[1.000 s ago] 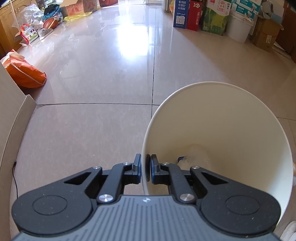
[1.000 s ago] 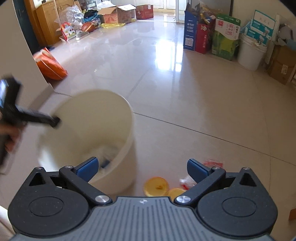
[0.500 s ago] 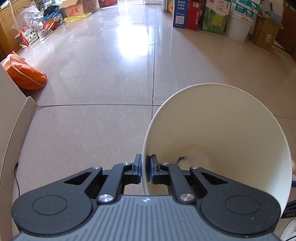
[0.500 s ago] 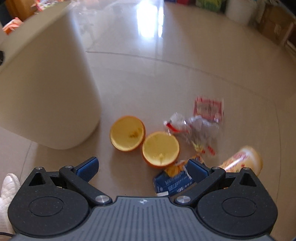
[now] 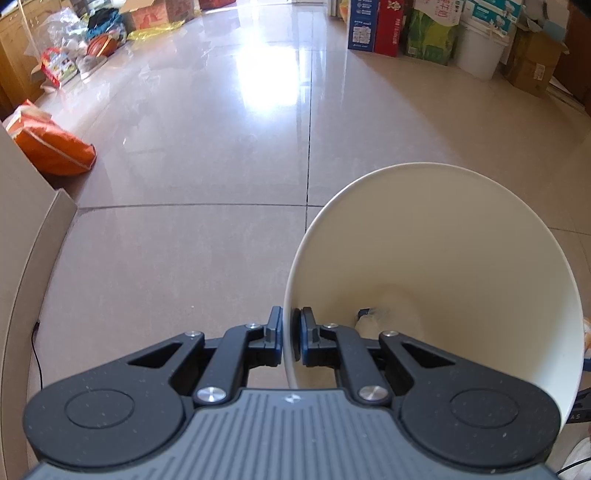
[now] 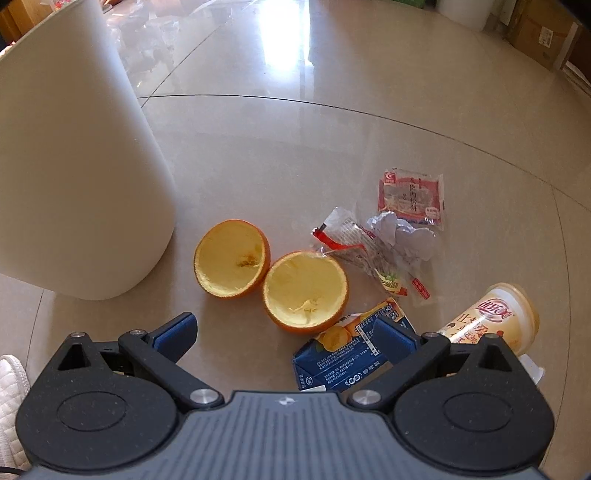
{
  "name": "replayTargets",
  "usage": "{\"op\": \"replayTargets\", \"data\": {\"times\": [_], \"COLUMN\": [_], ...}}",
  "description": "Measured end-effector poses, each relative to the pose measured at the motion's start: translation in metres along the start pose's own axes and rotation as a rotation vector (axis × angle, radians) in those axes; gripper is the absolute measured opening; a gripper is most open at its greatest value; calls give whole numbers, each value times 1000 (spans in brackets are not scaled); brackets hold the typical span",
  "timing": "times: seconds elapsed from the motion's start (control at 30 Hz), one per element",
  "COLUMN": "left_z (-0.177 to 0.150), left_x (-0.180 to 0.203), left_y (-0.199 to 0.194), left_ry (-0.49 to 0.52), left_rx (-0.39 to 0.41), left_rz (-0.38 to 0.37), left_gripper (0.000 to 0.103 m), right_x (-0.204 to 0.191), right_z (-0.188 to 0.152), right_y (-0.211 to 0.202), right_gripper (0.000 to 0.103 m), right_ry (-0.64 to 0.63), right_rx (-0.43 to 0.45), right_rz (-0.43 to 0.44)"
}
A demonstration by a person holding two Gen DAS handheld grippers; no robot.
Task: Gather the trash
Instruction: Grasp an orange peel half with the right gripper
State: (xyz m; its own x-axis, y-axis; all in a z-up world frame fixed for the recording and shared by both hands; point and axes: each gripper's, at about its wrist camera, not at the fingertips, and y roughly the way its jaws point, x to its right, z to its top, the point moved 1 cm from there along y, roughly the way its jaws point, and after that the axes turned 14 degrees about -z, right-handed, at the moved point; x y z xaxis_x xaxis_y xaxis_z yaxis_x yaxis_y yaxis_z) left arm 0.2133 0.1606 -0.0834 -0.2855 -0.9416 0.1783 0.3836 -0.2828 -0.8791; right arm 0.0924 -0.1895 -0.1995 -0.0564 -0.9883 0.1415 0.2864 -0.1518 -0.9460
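Note:
My left gripper [image 5: 289, 332] is shut on the rim of a cream bin [image 5: 461, 258], one finger inside and one outside; some crumpled trash [image 5: 369, 321] lies at its bottom. In the right wrist view the same bin [image 6: 74, 166] stands at the left. My right gripper [image 6: 284, 332] is open, low over the floor. Between and ahead of its fingers lie two hollow orange peel halves [image 6: 232, 258] [image 6: 306, 295], a flattened blue juice carton [image 6: 347, 358], clear wrappers [image 6: 369, 254], a red snack packet [image 6: 412, 197] and a tipped drink cup [image 6: 491, 317].
Glossy tiled floor [image 5: 221, 147] stretches ahead. An orange bag [image 5: 51, 147] lies at the left by a wall corner [image 5: 22, 229]. Boxes [image 5: 373, 26] and a white bucket [image 5: 480, 51] line the far wall. A white shoe [image 6: 11, 402] shows at the lower left.
My right gripper swung down and right from over the bin to the trash pile and now hovers closer to the orange peels and carton. The left gripper stays clamped on the bin rim.

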Motion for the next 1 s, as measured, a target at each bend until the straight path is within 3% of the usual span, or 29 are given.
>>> {"op": "replayTargets", "data": {"times": [0.47, 0.8, 1.0], "left_z": [2, 2, 1], "left_x": [1, 9, 10], "left_y": [6, 4, 4], "left_ry": [1, 3, 6], "left_rx": [-43, -46, -45], "left_rz": [17, 32, 35], "left_gripper": [7, 7, 7], "right_x": [8, 2, -11], "right_z": [0, -4, -4], "right_y": [6, 24, 47], "right_gripper": [103, 103, 103], "right_ry": [23, -37, -115], "right_rx": [-7, -30, -29], "right_rz": [-1, 1, -40]}}
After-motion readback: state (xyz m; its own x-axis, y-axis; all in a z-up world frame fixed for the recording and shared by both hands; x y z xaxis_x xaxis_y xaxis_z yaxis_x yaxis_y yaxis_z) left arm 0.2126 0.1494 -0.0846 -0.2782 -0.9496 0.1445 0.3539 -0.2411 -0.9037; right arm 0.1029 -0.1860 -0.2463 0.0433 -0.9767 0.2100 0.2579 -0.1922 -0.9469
